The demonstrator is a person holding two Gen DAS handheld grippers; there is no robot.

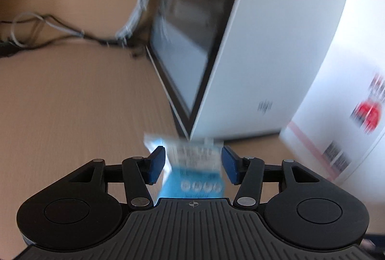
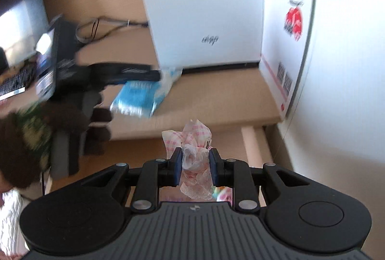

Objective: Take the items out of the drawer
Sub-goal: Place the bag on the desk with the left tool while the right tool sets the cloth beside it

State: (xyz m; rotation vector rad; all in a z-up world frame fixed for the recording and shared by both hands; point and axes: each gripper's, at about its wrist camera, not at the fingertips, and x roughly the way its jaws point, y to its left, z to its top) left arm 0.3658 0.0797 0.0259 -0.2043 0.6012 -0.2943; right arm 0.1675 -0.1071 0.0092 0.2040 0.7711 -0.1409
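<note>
Left wrist view: the left claw (image 1: 193, 165) stands wide, its blue pads (image 1: 157, 165) on either side of a blue-and-white packet (image 1: 195, 171) that lies on the bench (image 1: 72, 103). A gap shows between the right pad and the packet; on the left side the blur hides whether the pad touches. Just beyond the packet rises a white box (image 1: 276, 43), and against it leans a dark screen (image 1: 182, 31). Grey cables (image 1: 134, 17) trail across the bench to the left. At the right edge sits another white box with a red mark (image 1: 336, 127) and a barcode.

Right wrist view: the right claw (image 2: 194, 166) is clamped on a small pink-checked bag (image 2: 195, 154) — crinkled clear plastic is squeezed between the pads, and the checked top pokes up above them. It hangs over the open drawer (image 2: 252, 144), whose pale side rail shows under the bench edge. The packet (image 2: 139, 96) rests on the bench (image 2: 216, 91) near the white box (image 2: 204, 7), with the left claw's dark fingers (image 2: 134, 73) just above it. A person's hand (image 2: 79, 120) is at the left, badly blurred.
</note>
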